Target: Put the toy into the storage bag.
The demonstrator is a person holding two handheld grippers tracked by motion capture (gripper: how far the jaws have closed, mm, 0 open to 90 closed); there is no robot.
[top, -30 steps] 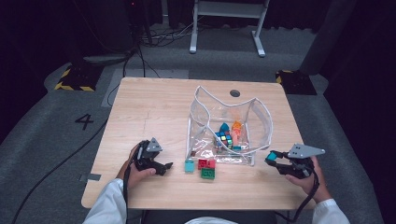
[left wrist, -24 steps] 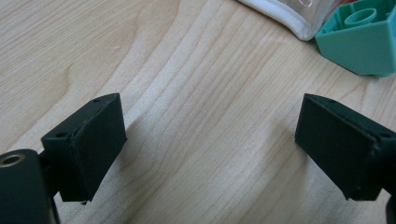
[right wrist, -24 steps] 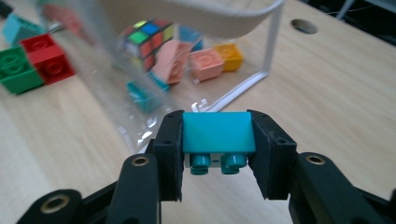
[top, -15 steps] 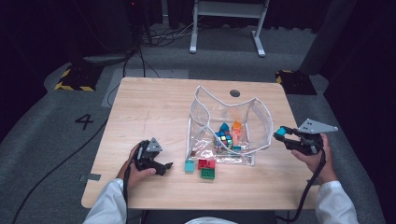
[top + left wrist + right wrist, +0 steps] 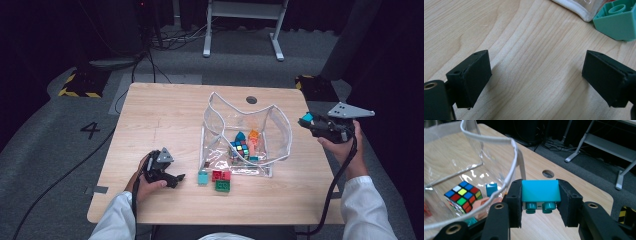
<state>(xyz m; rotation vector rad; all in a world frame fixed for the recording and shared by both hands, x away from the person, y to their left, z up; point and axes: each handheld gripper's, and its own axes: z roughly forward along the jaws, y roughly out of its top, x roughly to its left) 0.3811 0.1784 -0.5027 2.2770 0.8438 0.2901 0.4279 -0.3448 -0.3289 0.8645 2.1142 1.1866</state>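
I have a turquoise plastic brick (image 5: 541, 191) clamped between the black pads of my right tool (image 5: 541, 202), its smooth face up and two round studs pointing back toward the camera on that tool; the pads press flat on its two short sides. In the high view the brick (image 5: 307, 118) sits at the tip of the right tool (image 5: 311, 121), held up off the counter (image 5: 165, 115) just beside the right wall of the clear pouch (image 5: 280, 135). The pouch is soft, see-through plastic with a white fabric-bound rim (image 5: 509, 180) that curves right in front of the brick. Inside it I see a colour-tile puzzle cube (image 5: 463, 196) with glossy square stickers, a small blue block (image 5: 491, 189) and a pale orange piece (image 5: 484, 206). My left tool (image 5: 172, 177) rests low on the pale wood-grain counter with its jaws spread wide and nothing between them; a teal studded brick (image 5: 617, 21) lies just beyond its right pad, next to the pouch's white corner. Red (image 5: 220, 175) and green (image 5: 223, 186) bricks lie in front of the pouch. On the grey floor left of the counter a painted "4" (image 5: 91, 130) reads clearly.
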